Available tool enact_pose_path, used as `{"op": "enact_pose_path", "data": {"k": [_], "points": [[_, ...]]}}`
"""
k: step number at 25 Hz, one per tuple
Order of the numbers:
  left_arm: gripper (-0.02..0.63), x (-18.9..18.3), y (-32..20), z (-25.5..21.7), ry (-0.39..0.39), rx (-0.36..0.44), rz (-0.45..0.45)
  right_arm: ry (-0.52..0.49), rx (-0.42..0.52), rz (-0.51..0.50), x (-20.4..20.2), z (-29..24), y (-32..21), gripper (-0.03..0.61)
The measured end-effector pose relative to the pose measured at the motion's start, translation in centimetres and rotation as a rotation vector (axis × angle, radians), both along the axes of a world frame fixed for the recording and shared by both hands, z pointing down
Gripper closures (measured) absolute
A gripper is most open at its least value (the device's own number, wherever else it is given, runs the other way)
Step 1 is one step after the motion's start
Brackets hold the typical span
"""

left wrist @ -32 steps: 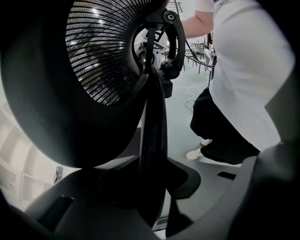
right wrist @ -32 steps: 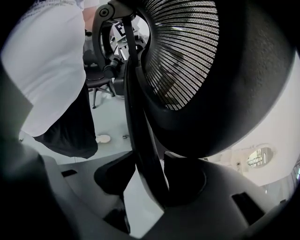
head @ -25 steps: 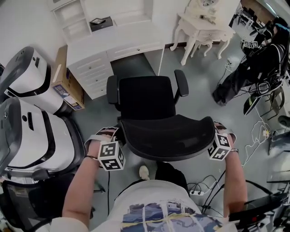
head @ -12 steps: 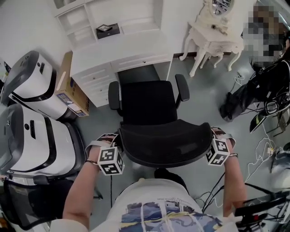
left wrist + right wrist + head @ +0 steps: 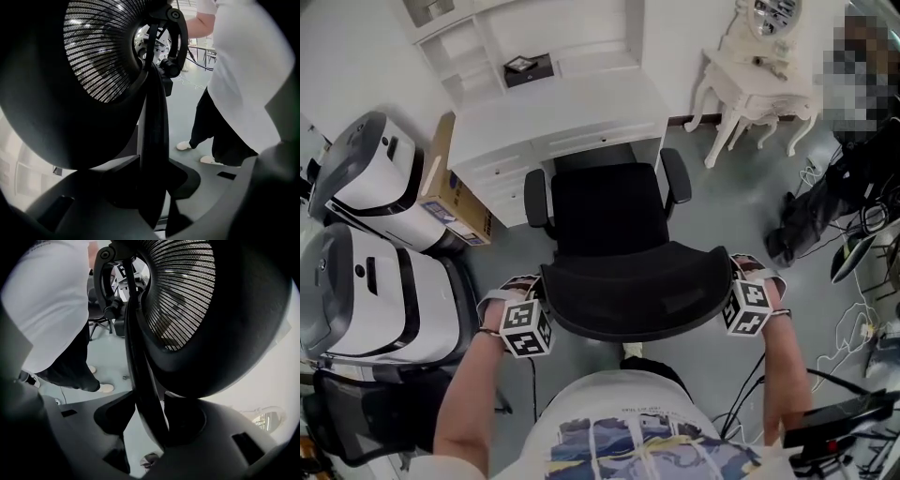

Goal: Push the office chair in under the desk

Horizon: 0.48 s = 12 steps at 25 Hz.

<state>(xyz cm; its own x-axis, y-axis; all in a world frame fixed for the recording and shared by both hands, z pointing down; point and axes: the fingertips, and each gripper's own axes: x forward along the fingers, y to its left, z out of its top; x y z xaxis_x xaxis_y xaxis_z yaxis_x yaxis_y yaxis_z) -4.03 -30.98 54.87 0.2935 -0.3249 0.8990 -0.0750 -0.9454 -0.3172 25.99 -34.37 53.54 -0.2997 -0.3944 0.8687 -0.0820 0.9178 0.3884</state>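
Left gripper (image 5: pixel 538 296) is pinched on the left edge of the office chair's (image 5: pixel 609 211) backrest (image 5: pixel 637 292). Its own view shows the thin black rim running up between the two dark pads, which press on it from both sides. Right gripper (image 5: pixel 734 278) clamps the opposite edge in the same way, with its jaws set wider, so the curved backrest spans the space between the two.

Compared with a second ago, both grips sit at the same spots on the rim. The chair has moved away from the person and nearer the desk (image 5: pixel 562 117). A broad dark stretch of kneehole lay ahead of the seat (image 5: pixel 607 208) then, and now only a thin strip shows between the seat's far edge and the desk front.

The backrest is a wide, shallow arc of black mesh (image 5: pixel 101 51), finely ribbed and letting light through, held in a smooth matte plastic frame. The seat ahead of the grippers is a squarish black pad. It is flanked by two rounded, padded armrests (image 5: pixel 534 197).

The desk beyond is flat white board with drawers and open shelves. Off to the left of the left gripper stand glossy white machines (image 5: pixel 375 281) with rounded housings, and a brown cardboard box (image 5: pixel 455 192) lies beyond them.
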Motion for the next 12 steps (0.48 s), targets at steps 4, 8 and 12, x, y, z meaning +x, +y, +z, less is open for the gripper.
{"op": "enact_pose_path", "data": {"k": [4, 8, 12], "points": [[0.488, 0.6, -1.8, -0.1, -0.004, -0.003, -0.023, -0.009, 0.011, -0.03, 0.4, -0.3, -2.6, 0.368], [0.488, 1.0, -3.4, -0.1, -0.005, -0.005, -0.042, -0.011, 0.012, -0.052, 0.7, -0.2, -4.8, 0.368], [0.486, 1.4, -5.1, -0.2, -0.006, -0.01, -0.06, -0.011, 0.018, -0.064, 1.0, -0.4, -6.9, 0.368]]}}
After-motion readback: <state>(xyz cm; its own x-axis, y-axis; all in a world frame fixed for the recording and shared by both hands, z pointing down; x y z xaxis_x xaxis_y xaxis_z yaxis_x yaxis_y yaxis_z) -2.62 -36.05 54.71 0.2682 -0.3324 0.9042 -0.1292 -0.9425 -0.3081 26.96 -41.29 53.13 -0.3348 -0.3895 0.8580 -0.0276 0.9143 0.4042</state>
